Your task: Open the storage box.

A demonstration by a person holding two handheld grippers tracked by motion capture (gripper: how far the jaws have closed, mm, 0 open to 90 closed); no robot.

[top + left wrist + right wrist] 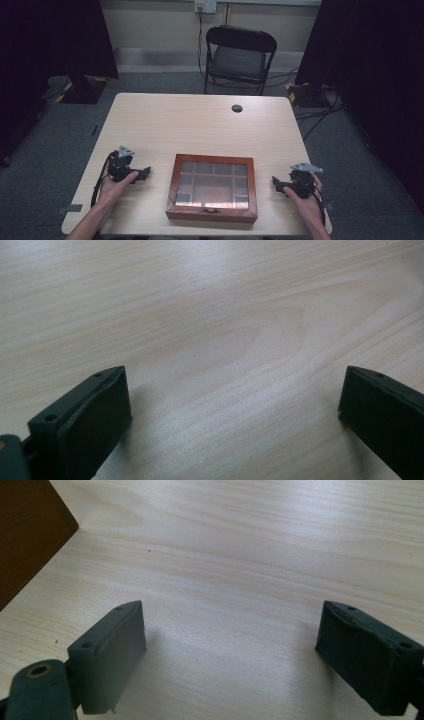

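We have the brown wooden display box with a glass-paned lid [212, 187] sitting closed at the near edge of the pale wood counter [200, 120]. Left hand-held gripper [142, 173] rests left of the box, jaws spread wide, nothing held. Right hand-held gripper [276, 183] rests right of the box, jaws wide too, empty. Risk as we judge it: small front latch, so an off-centre pinch slips; pushing the box toward us could tip it off the counter edge.

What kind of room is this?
Probably a lab or recording studio, not a home: black curtains on both sides, cables across grey carpet, a folding chair, and a bare table with a wooden box.
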